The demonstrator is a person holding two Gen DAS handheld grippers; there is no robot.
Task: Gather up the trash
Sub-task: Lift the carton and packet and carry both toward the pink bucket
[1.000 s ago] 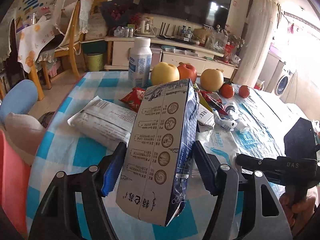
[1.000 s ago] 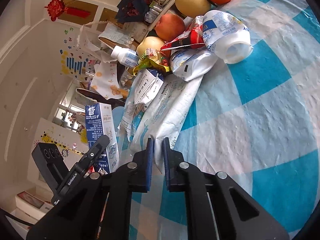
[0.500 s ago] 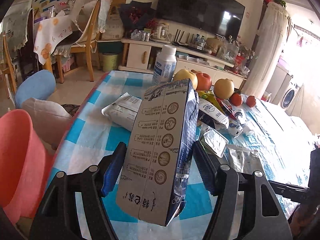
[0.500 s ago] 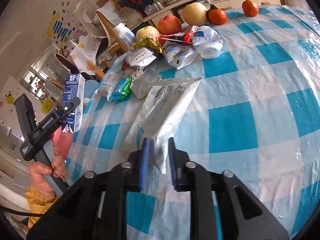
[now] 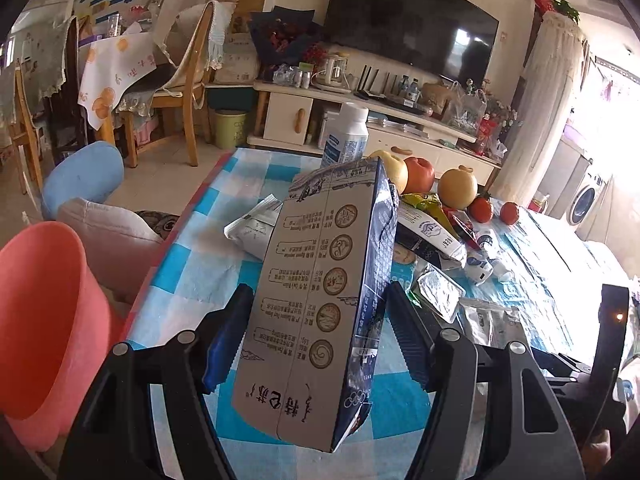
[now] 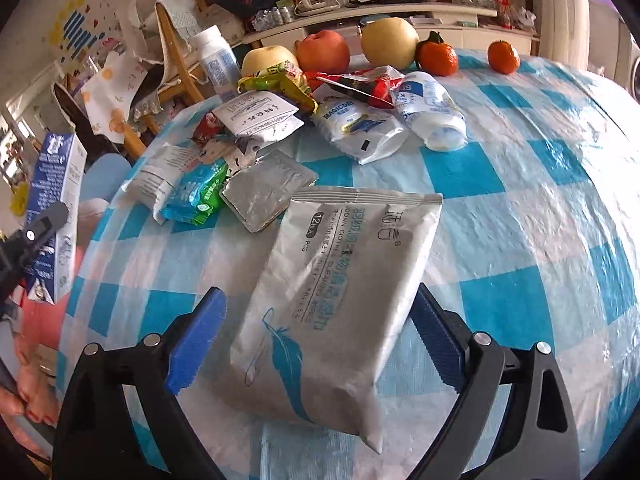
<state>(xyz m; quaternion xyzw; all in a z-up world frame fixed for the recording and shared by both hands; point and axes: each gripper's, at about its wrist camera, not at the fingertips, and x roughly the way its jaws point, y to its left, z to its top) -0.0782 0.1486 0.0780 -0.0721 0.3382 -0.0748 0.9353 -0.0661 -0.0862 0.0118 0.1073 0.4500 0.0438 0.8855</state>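
left hand-held gripper clamped on the tall blue-and-white milk carton, right hand-held gripper opening wide around the flat silver wipes pouch on the desk

A blue-and-white checked worktop is carrying a silver wipes pouch, crumpled wrappers, a toppled white bottle, apples and oranges.

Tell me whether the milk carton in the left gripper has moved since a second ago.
Yes. The milk carton, clamped in the left gripper, has been carried from over the table toward its edge, nearer the pink bin.
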